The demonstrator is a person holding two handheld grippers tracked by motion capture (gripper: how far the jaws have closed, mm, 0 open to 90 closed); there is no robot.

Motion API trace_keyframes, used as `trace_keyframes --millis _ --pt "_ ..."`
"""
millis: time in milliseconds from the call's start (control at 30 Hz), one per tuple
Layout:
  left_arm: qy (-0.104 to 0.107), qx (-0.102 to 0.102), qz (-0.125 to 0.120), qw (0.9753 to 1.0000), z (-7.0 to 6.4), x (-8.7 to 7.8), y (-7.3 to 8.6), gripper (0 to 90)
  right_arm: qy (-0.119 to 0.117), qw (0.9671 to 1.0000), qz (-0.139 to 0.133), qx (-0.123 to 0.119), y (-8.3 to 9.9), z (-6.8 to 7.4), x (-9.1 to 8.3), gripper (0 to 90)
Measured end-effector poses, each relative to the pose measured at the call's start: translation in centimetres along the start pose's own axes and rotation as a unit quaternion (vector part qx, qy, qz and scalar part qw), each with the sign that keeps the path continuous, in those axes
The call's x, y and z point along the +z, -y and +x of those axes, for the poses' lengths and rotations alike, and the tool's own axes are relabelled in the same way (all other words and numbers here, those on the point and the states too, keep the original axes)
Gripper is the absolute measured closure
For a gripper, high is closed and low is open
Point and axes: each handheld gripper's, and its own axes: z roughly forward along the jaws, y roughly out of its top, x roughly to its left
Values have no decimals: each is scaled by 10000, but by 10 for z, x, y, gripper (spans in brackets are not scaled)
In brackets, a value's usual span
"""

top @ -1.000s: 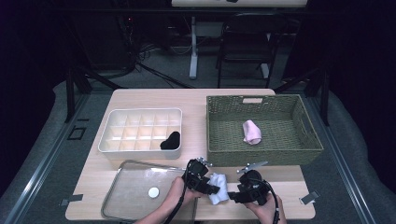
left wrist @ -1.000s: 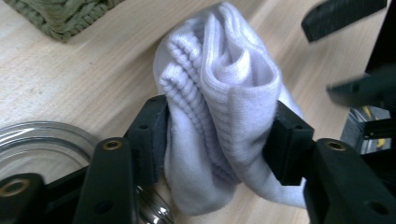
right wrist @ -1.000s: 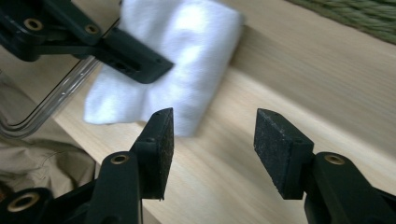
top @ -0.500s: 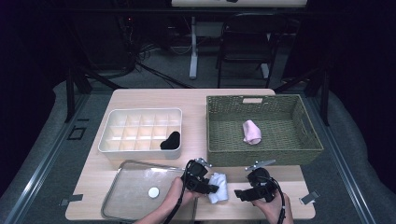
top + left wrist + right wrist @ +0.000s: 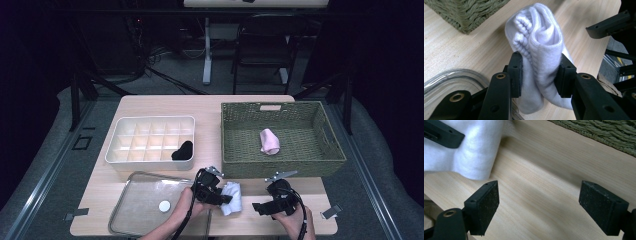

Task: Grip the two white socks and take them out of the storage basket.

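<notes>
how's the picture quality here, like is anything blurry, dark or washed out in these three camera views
High view: the table is lit, the room behind nearly black, and detail is soft. Left gripper view: the white sock is sharp, its ribbing clear, while the left gripper nearest the lens is slightly soft. Right gripper view: the sock looks overexposed and blurred, and the right gripper casts soft shadows on the wood.

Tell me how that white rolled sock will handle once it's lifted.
Probably soft and floppy: the white sock bulges and creases where the left gripper pinches it. Likely light, being thin knit. Its ribbed fabric should resist slipping, though the roll may loosen.
</notes>
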Motion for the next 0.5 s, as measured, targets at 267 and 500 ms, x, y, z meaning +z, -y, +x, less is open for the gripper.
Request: trace_keyframes --millis 267,500 --pt "-87 158 -33 9998 -4 -9 -1 632 8 10000 -3 -11 0 -1 0 151" --pt "-189 275 -54 9994 -6 -17 -1 631 85 10000 -34 -16 0 -3 0 140"
